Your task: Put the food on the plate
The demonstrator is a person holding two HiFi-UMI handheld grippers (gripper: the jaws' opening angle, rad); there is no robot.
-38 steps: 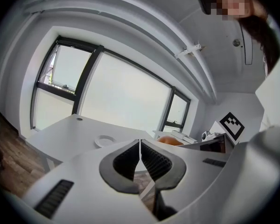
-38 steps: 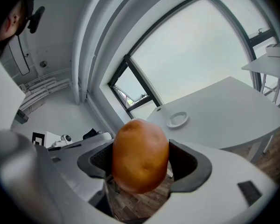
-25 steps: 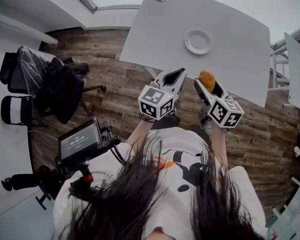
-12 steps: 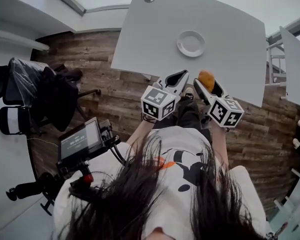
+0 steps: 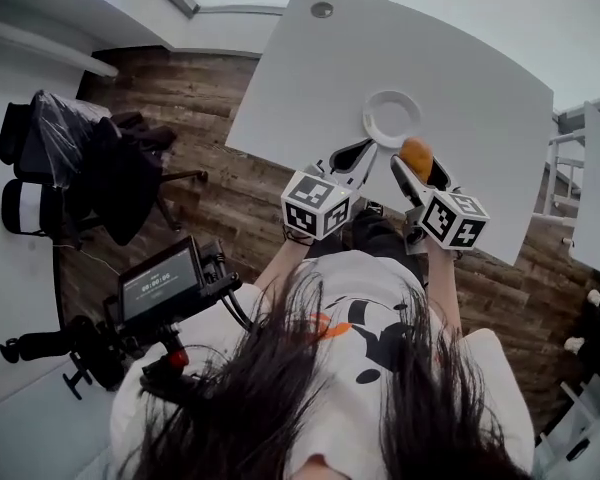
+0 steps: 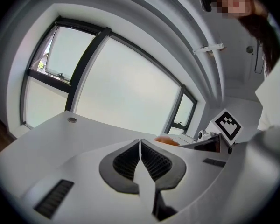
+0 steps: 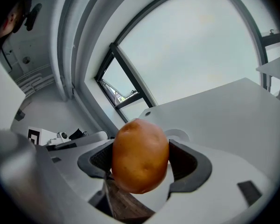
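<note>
An orange-brown potato (image 7: 140,155) fills the jaws of my right gripper (image 7: 142,164), which is shut on it. In the head view the potato (image 5: 415,155) hangs just past the near-right rim of the small white plate (image 5: 391,118) on the white table (image 5: 460,88). A sliver of the plate (image 7: 176,134) shows behind the potato in the right gripper view. My left gripper (image 5: 352,155) is beside it on the left, jaws shut with nothing between them (image 6: 140,146). The potato (image 6: 167,140) peeks over the left gripper's jaw.
A hole with a grommet (image 5: 322,10) sits at the table's far corner. Left of me stand a chair draped with dark clothes (image 5: 110,168) and a camera rig with a monitor (image 5: 162,285) on the wooden floor. Another white table (image 5: 592,188) is at the right.
Both grippers have come forward over the table's near edge. The potato now sits right by the plate instead of over the floor. The jaws kept their states.
</note>
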